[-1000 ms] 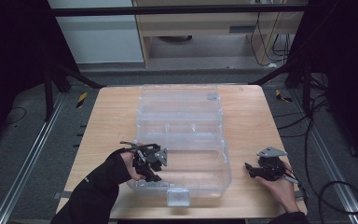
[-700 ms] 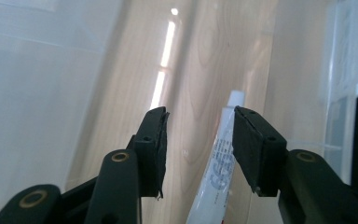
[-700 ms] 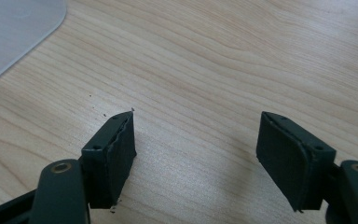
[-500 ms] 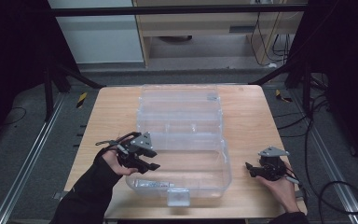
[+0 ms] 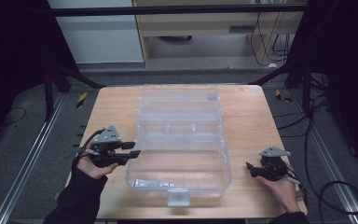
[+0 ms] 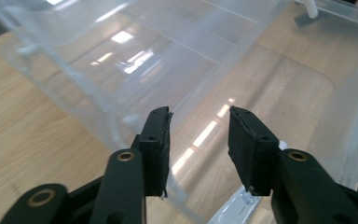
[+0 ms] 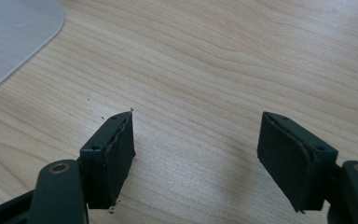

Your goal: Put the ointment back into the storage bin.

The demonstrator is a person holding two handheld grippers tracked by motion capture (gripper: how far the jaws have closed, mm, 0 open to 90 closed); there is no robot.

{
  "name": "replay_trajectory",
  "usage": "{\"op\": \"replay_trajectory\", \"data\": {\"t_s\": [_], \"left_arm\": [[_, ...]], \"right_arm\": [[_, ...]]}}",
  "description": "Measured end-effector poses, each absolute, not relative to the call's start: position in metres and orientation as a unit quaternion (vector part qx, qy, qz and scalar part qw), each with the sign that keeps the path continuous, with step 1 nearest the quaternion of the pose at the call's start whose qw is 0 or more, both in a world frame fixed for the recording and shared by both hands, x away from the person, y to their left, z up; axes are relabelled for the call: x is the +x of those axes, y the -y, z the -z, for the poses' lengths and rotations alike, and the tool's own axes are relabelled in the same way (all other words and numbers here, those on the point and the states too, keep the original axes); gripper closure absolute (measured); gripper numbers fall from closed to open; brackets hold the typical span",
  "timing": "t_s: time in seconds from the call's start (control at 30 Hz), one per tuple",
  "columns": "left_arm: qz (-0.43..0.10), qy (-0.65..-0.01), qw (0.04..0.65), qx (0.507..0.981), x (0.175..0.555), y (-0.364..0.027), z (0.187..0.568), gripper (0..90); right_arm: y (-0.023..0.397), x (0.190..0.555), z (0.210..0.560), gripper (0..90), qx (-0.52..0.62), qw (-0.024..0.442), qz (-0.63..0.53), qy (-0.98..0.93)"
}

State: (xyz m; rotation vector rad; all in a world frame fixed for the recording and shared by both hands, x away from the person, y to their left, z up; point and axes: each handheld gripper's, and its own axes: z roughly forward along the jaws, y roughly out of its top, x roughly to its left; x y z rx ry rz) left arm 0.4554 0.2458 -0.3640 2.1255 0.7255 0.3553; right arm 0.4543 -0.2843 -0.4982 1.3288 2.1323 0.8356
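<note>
A clear plastic box (image 5: 182,140) is standing open in the middle of the table (image 5: 247,112), with a small tube (image 5: 153,184) lying inside near its front wall. The left tongs (image 5: 133,149) are hovering at the box's left rim, having just been closing, yet a gap is showing and nothing is sitting between the jaws. The right tongs (image 5: 249,169) are resting open and empty over bare wood, well apart from the box.
</note>
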Motion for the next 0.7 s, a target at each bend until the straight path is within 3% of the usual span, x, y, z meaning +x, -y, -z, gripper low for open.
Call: {"op": "replay_trajectory", "data": {"t_s": [0.3, 0.7], "left_arm": [[-0.201, -0.374, 0.417, 0.803, 0.449, -0.284, 0.375, 72.1], [-0.23, -0.457, 0.381, 0.77, 0.455, -0.314, 0.42, 69.8]], "right_arm": [[0.285, 0.454, 0.498, 27.6, 0.488, 0.246, -0.306, -0.78], [0.286, 0.453, 0.497, 28.0, 0.487, 0.247, -0.309, -0.779]]}}
